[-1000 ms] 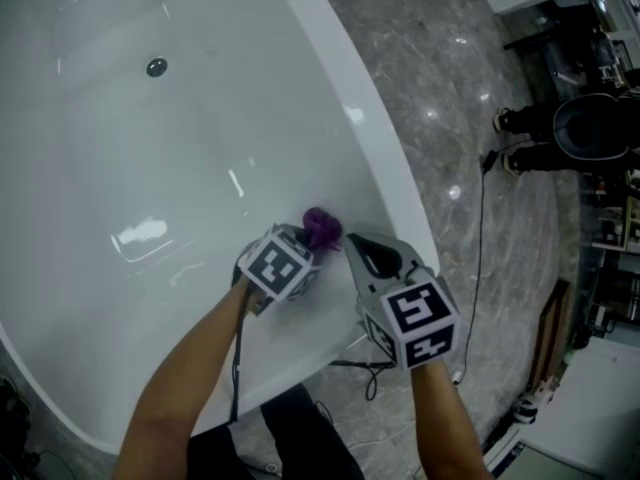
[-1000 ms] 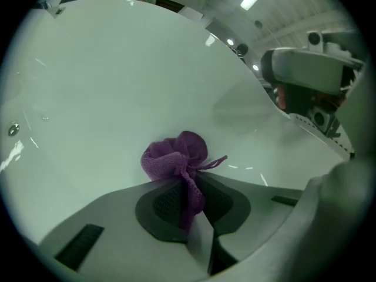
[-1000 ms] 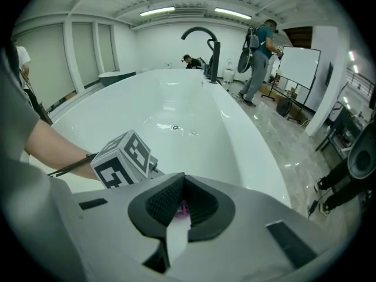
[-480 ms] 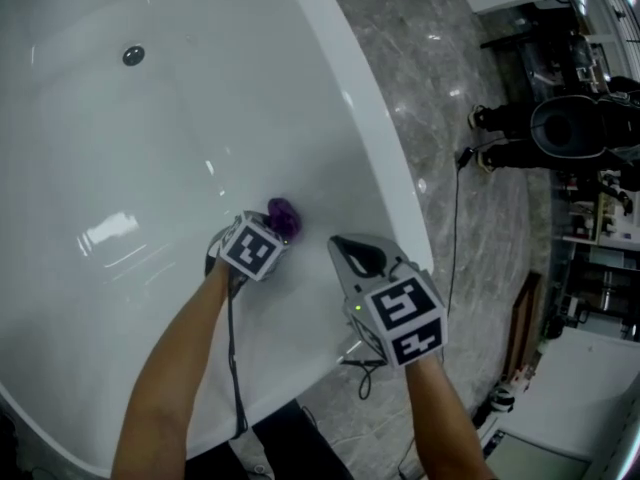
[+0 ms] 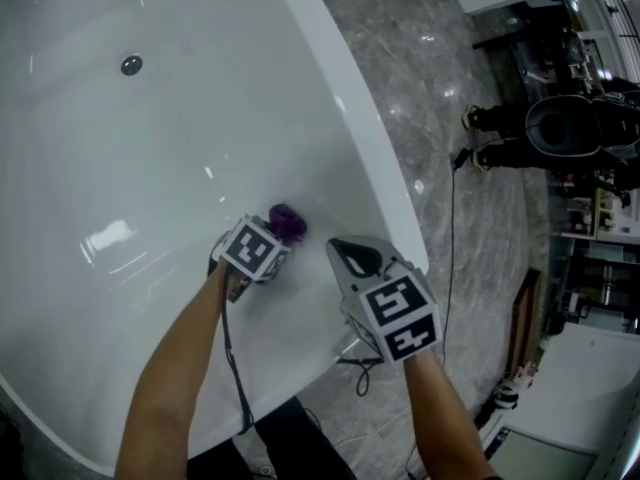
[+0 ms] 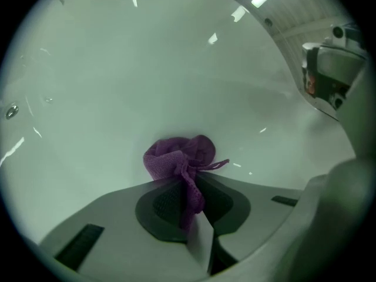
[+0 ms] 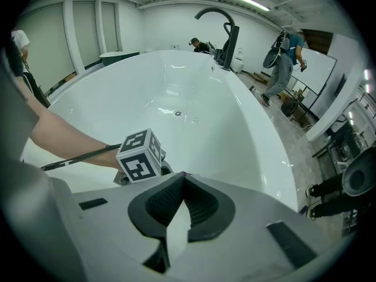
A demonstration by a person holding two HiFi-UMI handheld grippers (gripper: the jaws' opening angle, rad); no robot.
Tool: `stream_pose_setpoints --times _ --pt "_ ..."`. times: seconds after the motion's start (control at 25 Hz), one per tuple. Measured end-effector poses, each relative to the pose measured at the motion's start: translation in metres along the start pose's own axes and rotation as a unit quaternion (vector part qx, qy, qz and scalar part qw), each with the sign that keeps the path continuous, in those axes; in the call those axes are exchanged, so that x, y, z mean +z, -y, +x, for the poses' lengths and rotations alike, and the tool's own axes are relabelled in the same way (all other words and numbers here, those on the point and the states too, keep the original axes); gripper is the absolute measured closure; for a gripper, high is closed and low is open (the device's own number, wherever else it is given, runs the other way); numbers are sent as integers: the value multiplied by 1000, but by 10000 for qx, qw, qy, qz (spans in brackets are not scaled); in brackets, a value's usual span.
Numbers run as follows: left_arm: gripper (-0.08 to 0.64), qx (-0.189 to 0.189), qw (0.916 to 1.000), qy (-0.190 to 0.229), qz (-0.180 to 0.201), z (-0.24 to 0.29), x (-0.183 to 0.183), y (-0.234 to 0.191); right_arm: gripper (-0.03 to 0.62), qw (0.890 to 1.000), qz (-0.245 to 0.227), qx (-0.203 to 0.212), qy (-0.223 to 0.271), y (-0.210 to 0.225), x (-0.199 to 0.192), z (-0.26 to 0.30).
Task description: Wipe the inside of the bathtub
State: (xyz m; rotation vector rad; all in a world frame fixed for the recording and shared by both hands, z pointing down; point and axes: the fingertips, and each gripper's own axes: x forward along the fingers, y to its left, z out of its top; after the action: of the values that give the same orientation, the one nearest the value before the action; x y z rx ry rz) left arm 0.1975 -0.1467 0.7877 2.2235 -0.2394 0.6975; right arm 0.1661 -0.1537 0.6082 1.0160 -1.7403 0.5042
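Since a second ago my left gripper [image 6: 191, 187], clenched on the one purple cloth [image 5: 289, 222], slid leftward inside the bathtub [image 5: 150, 168]; my right gripper [image 7: 183, 180] stays pinched, empty.

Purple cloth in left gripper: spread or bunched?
Bunched. The purple cloth is a crumpled wad pinched by the shut left gripper.

Cloth [image 5: 288, 222] is sitting in left gripper [image 5: 274, 235] jaws, pressing on bathtub [image 5: 150, 168] inner wall. Right gripper [image 5: 347, 251] is hovering just right, nearer the rim. Drain [image 5: 131, 65] is lying well ahead.
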Motion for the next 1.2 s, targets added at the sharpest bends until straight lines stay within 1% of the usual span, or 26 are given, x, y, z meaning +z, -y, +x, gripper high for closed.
stream_pose_setpoints --times 0.12,0.28,0.4,0.52,0.6,0.72,0.92,1.08,1.2 --pt "509 -218 9996 40 153 -5 14 32 588 9999 23 -102 35 7 -6 -11" --pt "509 -552 9977 105 367 -17 34 73 588 9994 275 -191 86 12 -10 -34" --pt "509 -814 9952 176 515 -27 51 101 588 9986 379 -332 135 19 -12 -53" --pt "509 -971 9925 215 714 -36 67 125 588 9975 437 -540 115 30 -19 -72" --pt "509 -970 9918 230 799 -39 72 135 588 9967 510 -620 106 34 -24 -80" --pt "509 -873 9929 200 779 -36 71 136 588 9959 577 -682 113 39 -30 -86" --pt "509 -722 9959 244 492 -27 61 116 588 9962 617 -614 97 33 -36 -78" --pt "509 -584 9970 205 458 -21 53 96 588 9971 550 -483 209 27 -28 -62" --pt "509 -480 9977 97 463 -16 44 79 588 9978 487 -406 165 24 -24 -53"
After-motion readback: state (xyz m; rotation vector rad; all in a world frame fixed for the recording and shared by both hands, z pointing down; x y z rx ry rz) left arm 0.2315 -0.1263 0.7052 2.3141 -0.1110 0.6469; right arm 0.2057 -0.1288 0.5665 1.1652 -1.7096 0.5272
